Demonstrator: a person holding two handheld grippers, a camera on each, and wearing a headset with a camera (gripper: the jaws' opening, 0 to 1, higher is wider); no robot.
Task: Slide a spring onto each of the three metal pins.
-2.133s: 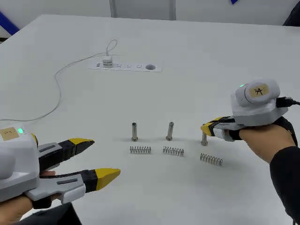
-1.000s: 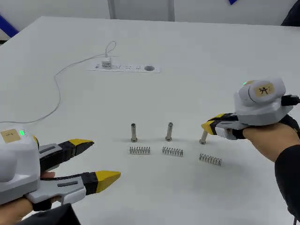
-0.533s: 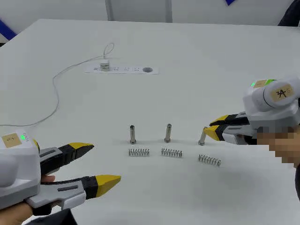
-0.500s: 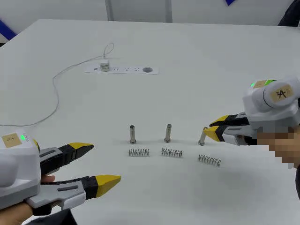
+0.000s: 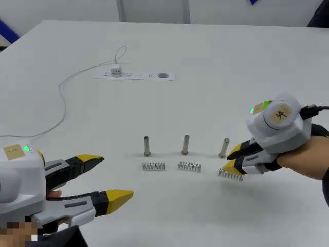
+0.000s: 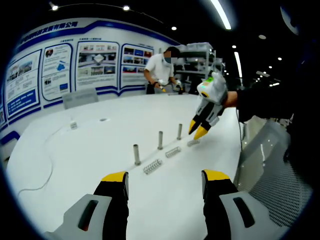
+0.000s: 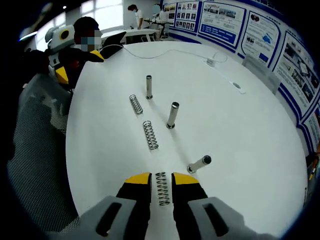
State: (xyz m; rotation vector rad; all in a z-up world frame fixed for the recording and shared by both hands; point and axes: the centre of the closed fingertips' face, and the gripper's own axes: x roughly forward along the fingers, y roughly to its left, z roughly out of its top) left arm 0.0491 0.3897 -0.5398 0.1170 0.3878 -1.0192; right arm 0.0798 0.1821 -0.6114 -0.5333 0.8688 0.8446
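Right spring [image 7: 161, 187] lies flat on the white table [image 5: 205, 62], directly between the yellow fingertips [image 7: 137, 180] of the right gripper [image 7: 161, 177]. Jaws are narrowly apart with a sliver of table showing on each side of the coil, so they straddle it without pinching. Gripper is down low at the table, a hand wrapped round its body. Right pin [image 5: 225, 147] stands just beyond the tips, upright and bare. Middle spring [image 5: 189, 166] and left spring [image 5: 153, 166] lie flat too, each just in front of its own pin. Middle pin [image 5: 185, 144] and left pin [image 5: 147, 145] are upright and bare, the three pins in a row. Left gripper [image 5: 110, 176] hangs at the near left, well apart from the row, jaws spread wide with nothing between them. Farther back, a power strip [image 5: 134, 75] with a white plug sits on the table, its cable [image 5: 64, 98] looping off to the left.
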